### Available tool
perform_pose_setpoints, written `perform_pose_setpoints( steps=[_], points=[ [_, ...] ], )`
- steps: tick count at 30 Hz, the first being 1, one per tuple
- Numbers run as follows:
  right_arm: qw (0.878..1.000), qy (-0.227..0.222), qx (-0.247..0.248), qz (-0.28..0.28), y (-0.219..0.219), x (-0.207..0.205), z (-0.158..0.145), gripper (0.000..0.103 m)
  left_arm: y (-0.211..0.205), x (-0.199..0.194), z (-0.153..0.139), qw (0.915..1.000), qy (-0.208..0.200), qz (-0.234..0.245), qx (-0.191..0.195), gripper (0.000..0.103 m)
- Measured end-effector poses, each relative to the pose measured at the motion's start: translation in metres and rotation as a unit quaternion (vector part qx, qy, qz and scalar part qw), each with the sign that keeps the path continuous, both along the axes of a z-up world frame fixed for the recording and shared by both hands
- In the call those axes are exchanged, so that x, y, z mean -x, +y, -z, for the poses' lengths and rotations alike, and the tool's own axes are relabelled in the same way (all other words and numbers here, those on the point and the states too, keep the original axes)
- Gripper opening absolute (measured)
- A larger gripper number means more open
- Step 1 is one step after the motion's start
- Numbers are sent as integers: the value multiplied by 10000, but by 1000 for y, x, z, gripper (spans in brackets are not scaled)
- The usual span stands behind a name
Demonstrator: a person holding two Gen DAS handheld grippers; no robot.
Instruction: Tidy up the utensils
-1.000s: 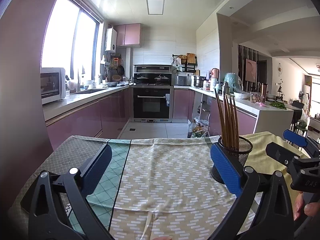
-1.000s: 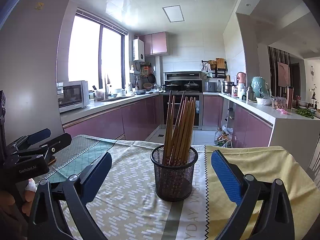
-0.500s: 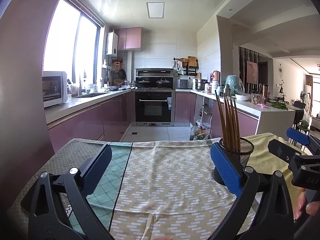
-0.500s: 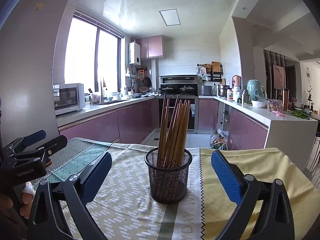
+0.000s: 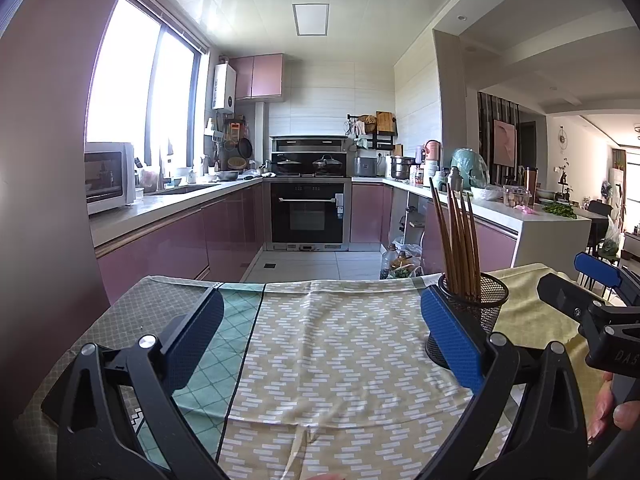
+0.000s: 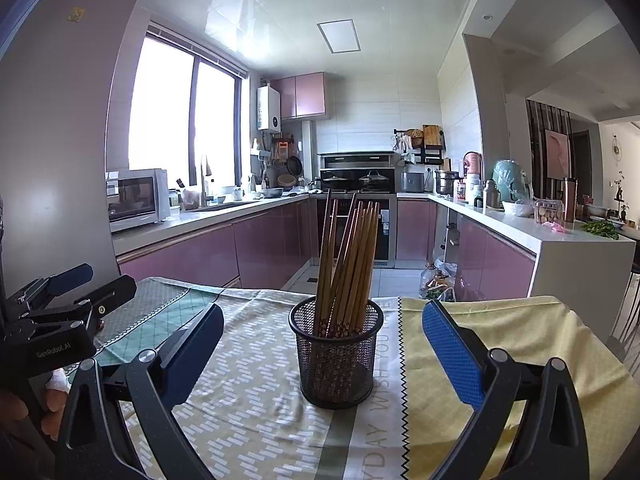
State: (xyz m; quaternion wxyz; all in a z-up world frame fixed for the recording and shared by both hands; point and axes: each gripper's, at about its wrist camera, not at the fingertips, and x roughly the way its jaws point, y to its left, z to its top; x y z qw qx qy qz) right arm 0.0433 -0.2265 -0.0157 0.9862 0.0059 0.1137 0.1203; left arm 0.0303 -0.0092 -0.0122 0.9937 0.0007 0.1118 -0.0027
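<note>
holder: black wire-mesh cup (image 6: 335, 354) is stood upright on the patterned tablecloth (image 6: 248, 412)
chopsticks: brown wooden bundle (image 6: 348, 268) is held inside it — count probably ten-ish
left gripper (image 5: 320, 344): spread wide, nothing held
right gripper (image 6: 320, 350): spread wide, nothing gripped — cup framed between its fingers

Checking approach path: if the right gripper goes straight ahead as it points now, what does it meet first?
The black mesh holder full of wooden chopsticks, standing roughly centred ahead of the open right gripper on the tablecloth. Nothing shows in between, though depth is uncertain.
</note>
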Motion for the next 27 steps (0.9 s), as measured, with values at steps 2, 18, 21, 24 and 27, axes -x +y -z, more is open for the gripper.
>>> perform_pose_setpoints(
  steps=[2,18,21,24,27],
  points=[
    [10000,-5,-14,4,0,0,0,96,0,0,0,10000,-6,-6,-1,97],
    [10000,-27,-15,5,-1,1,-2,96,-2,2,0,10000,-15,-16,7,97],
    [10000,-26,-11,8,-1,1,-2,96,-2,2,0,10000,-15,-17,9,97],
    [10000,-25,-13,6,-1,1,-2,96,-2,2,1,10000,-12,-14,14,97],
    [10000,-24,-19,4,-1,1,-2,96,-1,3,1,10000,-20,-13,15,97]
  ],
)
